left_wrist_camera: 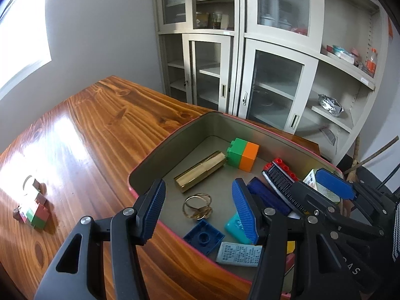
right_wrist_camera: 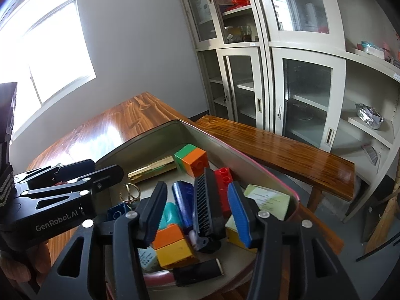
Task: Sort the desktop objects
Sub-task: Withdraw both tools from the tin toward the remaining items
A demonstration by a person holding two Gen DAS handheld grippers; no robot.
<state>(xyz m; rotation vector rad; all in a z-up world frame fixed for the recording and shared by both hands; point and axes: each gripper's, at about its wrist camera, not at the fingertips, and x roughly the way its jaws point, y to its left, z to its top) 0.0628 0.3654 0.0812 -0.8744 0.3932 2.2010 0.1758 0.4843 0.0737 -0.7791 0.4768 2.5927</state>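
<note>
A metal tin (left_wrist_camera: 175,135) with a pink rim sits on the wooden table (left_wrist_camera: 100,125). It holds a green-orange block (left_wrist_camera: 242,153), a gold tube (left_wrist_camera: 200,171), gold rings (left_wrist_camera: 197,206), a dark blue brick (left_wrist_camera: 203,236), a black comb (left_wrist_camera: 285,182) and a teal item (left_wrist_camera: 233,226). My left gripper (left_wrist_camera: 200,212) is open and empty above the tin's near rim. My right gripper (right_wrist_camera: 197,215) is open over the tin (right_wrist_camera: 195,130), its fingers either side of the black comb (right_wrist_camera: 206,206) without gripping it. An orange-yellow block (right_wrist_camera: 172,243) lies below.
A green-red block cluster (left_wrist_camera: 33,215) and a small tape roll (left_wrist_camera: 28,181) lie on the table at the left. A wooden bench (right_wrist_camera: 275,147) and glass-door cabinets (left_wrist_camera: 250,62) stand behind the table. The window is at the left.
</note>
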